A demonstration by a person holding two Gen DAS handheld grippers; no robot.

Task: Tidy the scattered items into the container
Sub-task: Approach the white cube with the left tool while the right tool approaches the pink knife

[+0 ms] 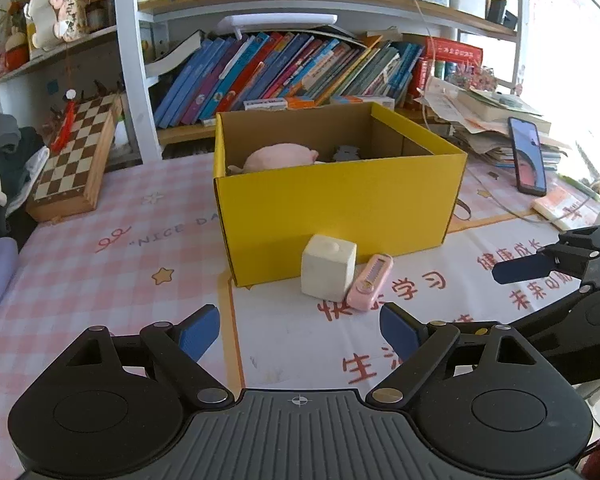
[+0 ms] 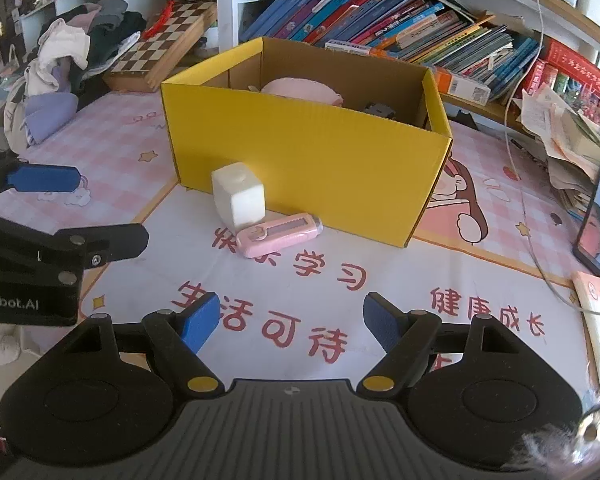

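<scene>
Yellow box (image 1: 340,208) set on the printed tablecloth (image 1: 100,272), white cube (image 1: 327,268) and pink case (image 1: 370,282) touching just near its front wall, pink plush (image 1: 280,156) seen inside, left gripper (image 1: 300,334) and right gripper (image 2: 292,322) both held spread apart and unloaded, near the items.

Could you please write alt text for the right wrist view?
The open right gripper hovers over a printed tablecloth, facing a white cube and pink case beside a yellow box.
</scene>
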